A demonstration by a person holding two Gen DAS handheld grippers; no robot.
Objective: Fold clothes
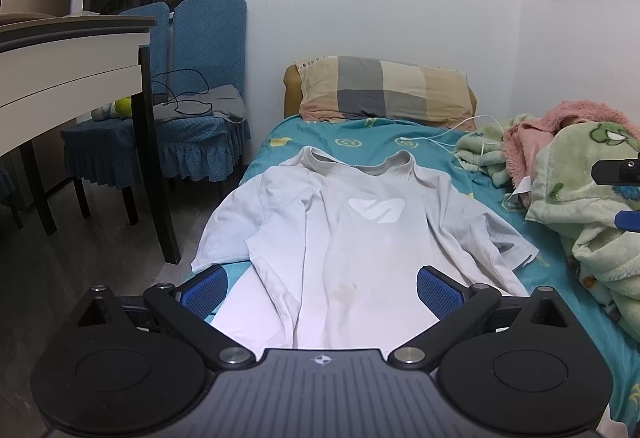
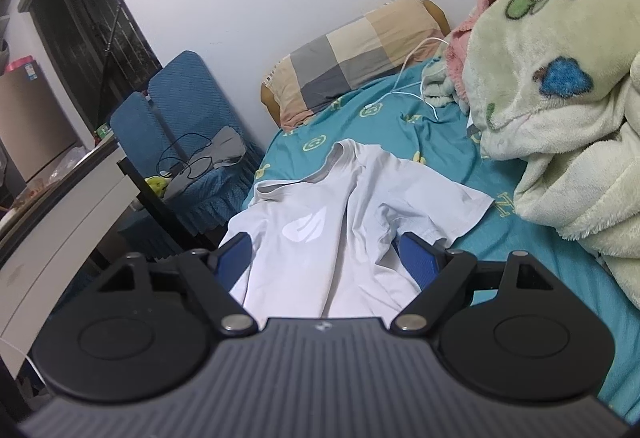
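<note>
A white T-shirt [image 1: 352, 238] with a pale chest logo lies face up on the teal bedsheet [image 1: 360, 136], collar toward the pillow, sleeves spread and wrinkled. It also shows in the right wrist view [image 2: 332, 238]. My left gripper [image 1: 322, 290] is open above the shirt's lower part, with blue pads on either side. My right gripper [image 2: 324, 258] is open above the shirt's right side, near the right sleeve. Part of the right gripper shows at the right edge of the left wrist view [image 1: 620, 194].
A plaid pillow [image 1: 384, 88] lies at the bed's head. A green and pink blanket pile [image 1: 580, 198] fills the bed's right side. A white cable [image 1: 452, 132] crosses the sheet. Blue chairs [image 1: 192, 86] and a white table [image 1: 68, 54] stand to the left.
</note>
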